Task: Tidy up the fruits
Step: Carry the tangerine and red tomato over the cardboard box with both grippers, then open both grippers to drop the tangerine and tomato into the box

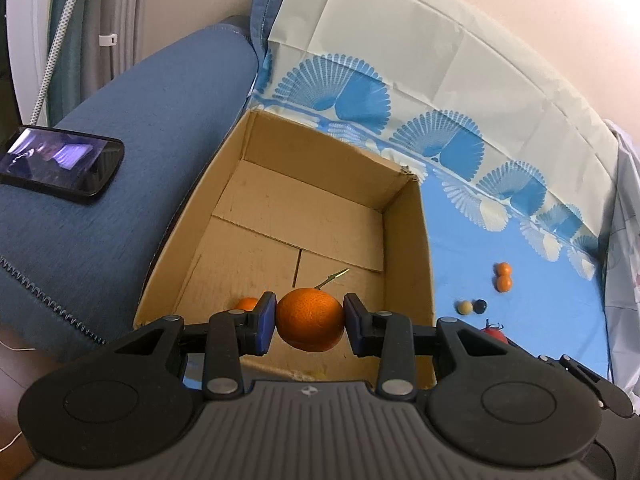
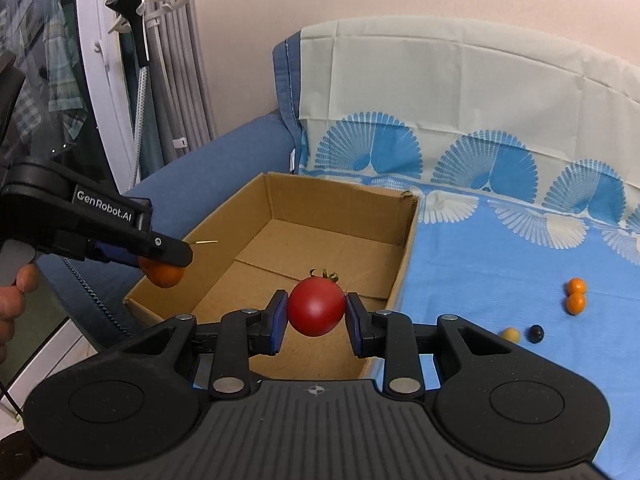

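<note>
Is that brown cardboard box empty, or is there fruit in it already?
Not empty: the open brown cardboard box holds one small orange fruit near its front wall; the rest of its floor is bare.

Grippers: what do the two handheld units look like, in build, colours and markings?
Both are matte black plastic linkages with silver pivot pins, round side discs and a ribbed grey deck bearing a small crosshair mark. The pads are blue. The left gripper carries white "GenRobot.AI" lettering on its side. No sleeve shows.

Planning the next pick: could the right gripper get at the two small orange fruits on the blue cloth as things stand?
Probably not yet: the right gripper is shut on a tomato. The orange fruits lie unobstructed on the cloth.
</note>
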### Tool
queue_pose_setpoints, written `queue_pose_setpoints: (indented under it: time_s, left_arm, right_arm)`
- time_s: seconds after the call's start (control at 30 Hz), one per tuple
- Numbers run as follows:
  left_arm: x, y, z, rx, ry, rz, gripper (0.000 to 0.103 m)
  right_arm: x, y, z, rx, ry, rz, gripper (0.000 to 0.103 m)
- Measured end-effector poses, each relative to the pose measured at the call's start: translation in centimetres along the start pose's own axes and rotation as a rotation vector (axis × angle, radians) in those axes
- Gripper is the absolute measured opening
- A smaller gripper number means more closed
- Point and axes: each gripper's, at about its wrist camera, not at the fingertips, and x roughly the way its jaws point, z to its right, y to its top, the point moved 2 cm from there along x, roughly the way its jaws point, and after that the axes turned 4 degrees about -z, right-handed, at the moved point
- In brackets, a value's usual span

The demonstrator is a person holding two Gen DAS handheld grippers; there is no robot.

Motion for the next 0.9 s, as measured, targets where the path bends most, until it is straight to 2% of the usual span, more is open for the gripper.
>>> queue_pose_setpoints:
  time_s: [0.53, 0.9]
  left_arm:
    - [8.8, 2.2, -1.5, 0.036, 0.077, -0.097, 0.04]
    - [12.8, 1.7, -2.2, 0.075, 0.129, -0.155, 0.041]
  right_arm:
    - [8.3, 0.2, -0.1, -0.032, 0.033, -0.108, 0.032]
    - [12.1, -1.0, -0.4, -0.073, 0.037, -0.185, 0.032]
